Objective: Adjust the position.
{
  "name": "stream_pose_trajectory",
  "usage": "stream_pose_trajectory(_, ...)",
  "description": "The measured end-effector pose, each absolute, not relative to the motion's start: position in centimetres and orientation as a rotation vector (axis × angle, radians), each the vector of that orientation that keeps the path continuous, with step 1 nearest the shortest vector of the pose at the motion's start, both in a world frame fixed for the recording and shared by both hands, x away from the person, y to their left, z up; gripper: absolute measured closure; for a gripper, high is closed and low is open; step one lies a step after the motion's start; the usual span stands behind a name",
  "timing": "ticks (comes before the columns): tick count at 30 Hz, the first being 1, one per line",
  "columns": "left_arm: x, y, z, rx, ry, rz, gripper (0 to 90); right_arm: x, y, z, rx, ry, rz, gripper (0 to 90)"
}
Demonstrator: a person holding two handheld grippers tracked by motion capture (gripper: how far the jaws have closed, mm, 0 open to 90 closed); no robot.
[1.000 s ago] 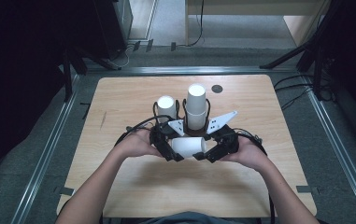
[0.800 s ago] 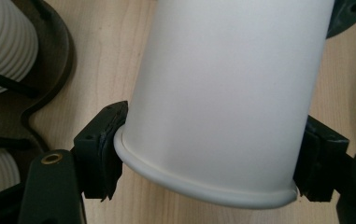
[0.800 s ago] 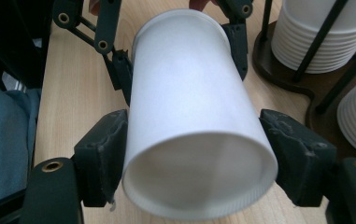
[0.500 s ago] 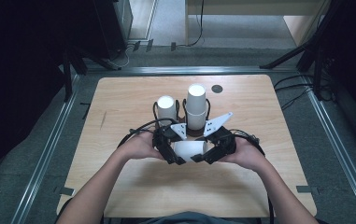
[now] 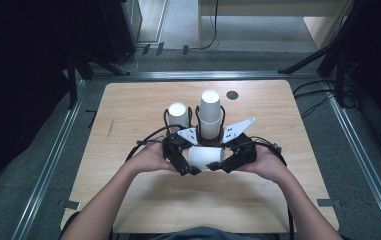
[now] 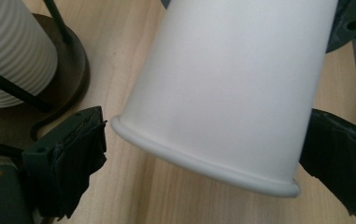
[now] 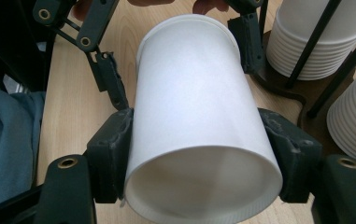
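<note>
A white paper cup (image 5: 205,157) lies on its side above the table, between my two grippers. My right gripper (image 7: 202,151) is shut on it near its base; both pads press the cup (image 7: 189,93) wall, and its jaws have just been closing. My left gripper (image 6: 203,161) is open around the rolled-rim end of the cup (image 6: 231,84). One of its pads (image 6: 68,161) stands clear of the rim, and its jaws have just been opening. From above, the left gripper (image 5: 180,161) and the right gripper (image 5: 232,160) face each other.
A dark stand (image 5: 198,137) behind the grippers carries a short stack of ribbed white cups (image 5: 178,115) and a taller stack (image 5: 210,112). A small dark disc (image 5: 232,94) lies near the wooden table's (image 5: 128,105) far edge. Metal rails (image 5: 53,160) border the table.
Both hands stay where they were, with the cup still between the grippers. From above, no jaw movement can be made out.
</note>
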State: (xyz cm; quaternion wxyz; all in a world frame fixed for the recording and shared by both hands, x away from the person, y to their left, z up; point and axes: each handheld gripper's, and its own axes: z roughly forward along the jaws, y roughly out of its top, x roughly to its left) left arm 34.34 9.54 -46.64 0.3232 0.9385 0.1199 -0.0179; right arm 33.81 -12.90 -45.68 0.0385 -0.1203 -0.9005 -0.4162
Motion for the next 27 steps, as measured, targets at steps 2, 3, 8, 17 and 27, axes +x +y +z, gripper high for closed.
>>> stream_pose_trajectory(2, 34.4, 9.8, -46.6, 2.406, 0.337, -0.078, 3.1, 33.8, -13.0, -45.6, -0.37, -2.759, -1.28, 33.0)
stream_pose_trajectory(3, 34.5, 10.0, -46.5, 2.386, 0.345, -0.095, 3.1, 33.8, -13.0, -45.6, -0.37, -2.759, -1.28, 33.0)
stream_pose_trajectory(8, 34.6, 10.4, -46.5, 2.331, 0.368, -0.116, 3.1, 33.8, -13.1, -45.5, -0.374, -2.748, -1.296, 32.9)
stream_pose_trajectory(17, 34.4, 10.4, -46.9, 2.255, 0.363, -0.156, 5.9, 33.8, -13.4, -45.0, -0.369, -2.714, -1.354, 32.8)
stream_pose_trajectory(27, 34.3, 10.8, -47.2, 2.183, 0.314, -0.221, 15.2, 33.7, -13.6, -44.7, -0.342, -2.661, -1.393, 32.7)
